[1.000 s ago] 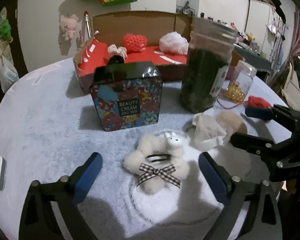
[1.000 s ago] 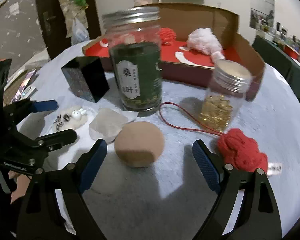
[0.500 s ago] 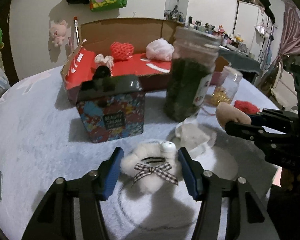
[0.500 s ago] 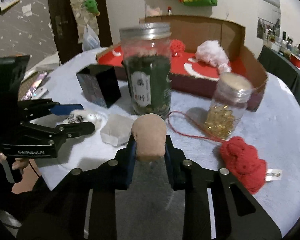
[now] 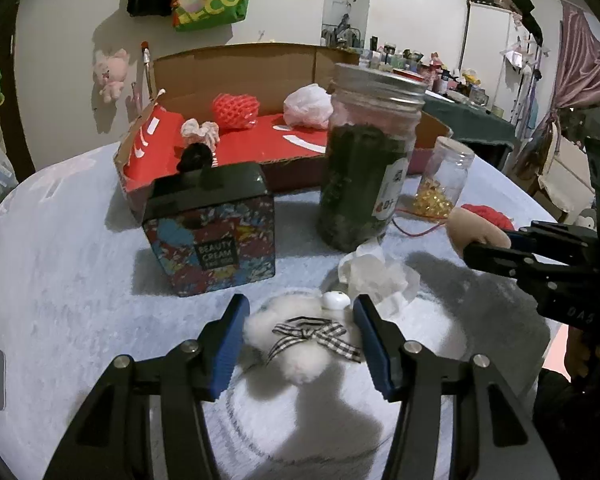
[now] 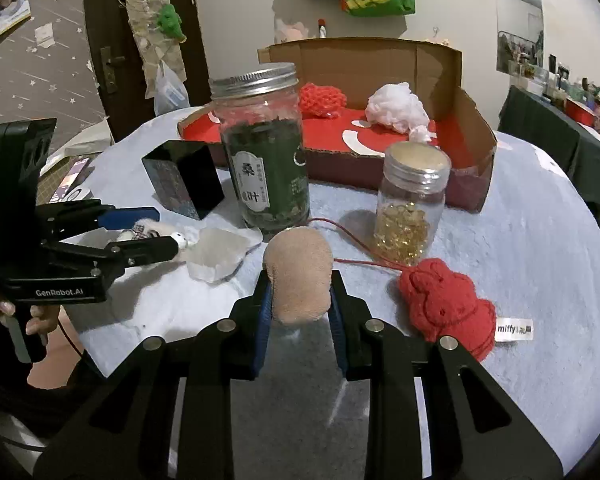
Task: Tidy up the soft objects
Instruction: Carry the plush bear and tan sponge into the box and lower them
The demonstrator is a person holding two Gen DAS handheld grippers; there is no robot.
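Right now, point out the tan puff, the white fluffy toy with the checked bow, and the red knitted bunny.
tan puff (image 6: 299,280): right wrist view, its front face.
white fluffy toy (image 5: 305,362): left wrist view, lower fluffy lobe.
red knitted bunny (image 6: 444,300): right wrist view, its body.

Your stock: fleecy matt tablecloth (image 6: 540,280); glossy tin box (image 5: 212,236); clear jar (image 6: 264,160), ribbed metal lid; corrugated cardboard box (image 6: 380,60); fluffy white plush (image 5: 296,340).
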